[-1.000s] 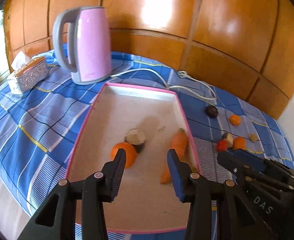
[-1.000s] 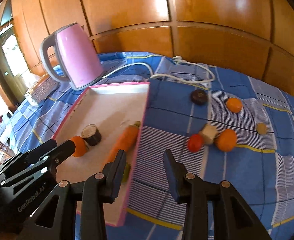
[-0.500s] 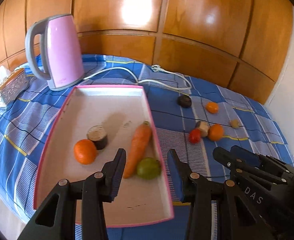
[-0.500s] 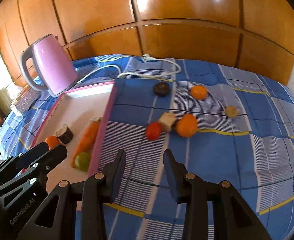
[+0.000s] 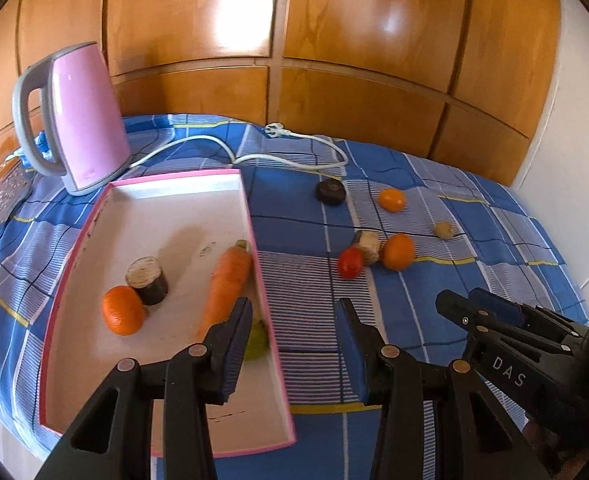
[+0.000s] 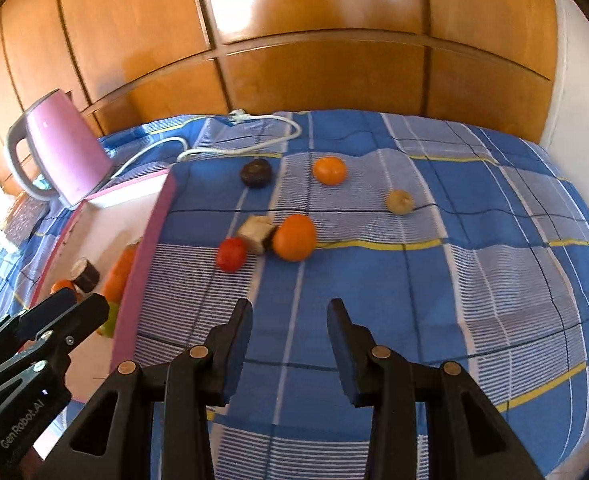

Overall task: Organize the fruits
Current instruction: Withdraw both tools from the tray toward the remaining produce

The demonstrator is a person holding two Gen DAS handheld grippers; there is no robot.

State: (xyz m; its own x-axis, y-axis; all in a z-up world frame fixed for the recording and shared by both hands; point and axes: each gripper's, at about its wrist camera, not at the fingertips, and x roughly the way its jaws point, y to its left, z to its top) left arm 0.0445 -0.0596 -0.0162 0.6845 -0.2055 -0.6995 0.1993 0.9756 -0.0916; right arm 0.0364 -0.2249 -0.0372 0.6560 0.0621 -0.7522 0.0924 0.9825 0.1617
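Fruits, left wrist view: 1 orange (image 5: 123, 310), a carrot (image 5: 226, 286) and a green fruit (image 5: 257, 343) lie in the pink-rimmed tray (image 5: 261, 280), white smooth floor, with a short brown cylinder (image 5: 147, 281) touching the orange. Carrot runs along the tray's right wall; green fruit half hidden behind the left gripper (image 5: 294, 324), whose jaws stand apart with nothing between them, over the tray's right rim. Bare striped cloth lies right of that rim, up to the loose cluster. Glossy pink kettle (image 5: 80, 120) stands just beyond the tray's far corner, white cord (image 5: 294, 156) looping along the wood-panelled wall.

Right wrist view: right gripper (image 6: 289, 322) released, empty, above open blue checked cloth (image 6: 474, 280), soft and rippled. Ahead: red tomato (image 6: 231, 254), pale cube (image 6: 259, 232) and large orange (image 6: 294, 237) close together, cube touching the orange; dark round fruit (image 6: 256, 173), small orange (image 6: 329, 170) and tan fruit (image 6: 399, 201) farther back, well apart. Tray edge rises at left, left gripper beside it
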